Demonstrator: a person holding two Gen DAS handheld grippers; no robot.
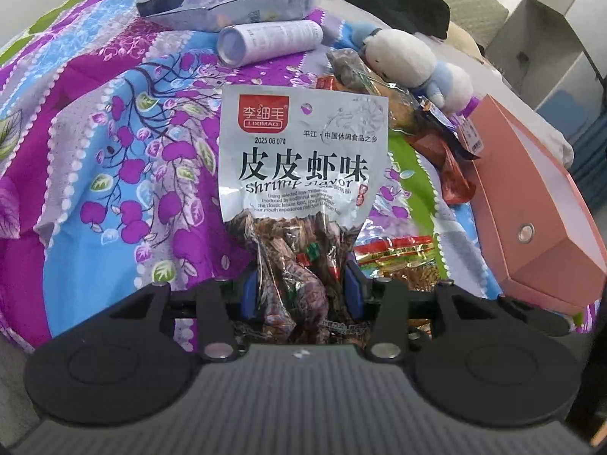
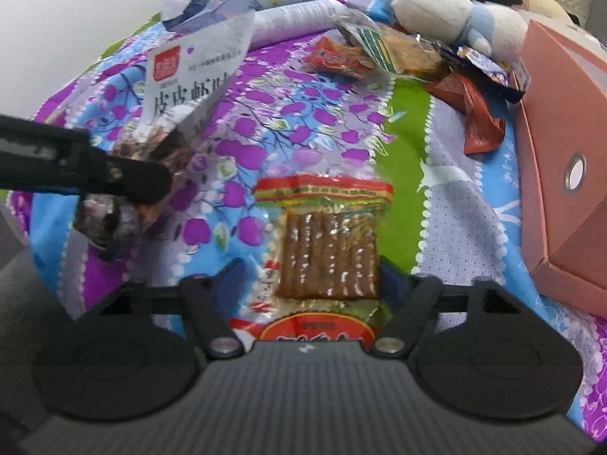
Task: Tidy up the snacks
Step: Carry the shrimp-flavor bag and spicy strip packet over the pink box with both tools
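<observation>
Half the shrimp packet (image 1: 303, 159) behind tongs (image 1: 301, 288)

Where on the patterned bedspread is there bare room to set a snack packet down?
Bare cloth lies left of the silver shrimp-flavour snack bag, below the white cylindrical tube. A second patch, green and grey, sits between the clear packet of brown sticks and the pink cardboard box. The far right is crowded: loose wrappers piled beside the white plush toy.

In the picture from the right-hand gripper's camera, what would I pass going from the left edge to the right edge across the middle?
Left gripper holding the shrimp-flavor snack bag → packet of brown sticks, lying between the right gripper's fingers → crumpled red wrapper → pink box.
</observation>
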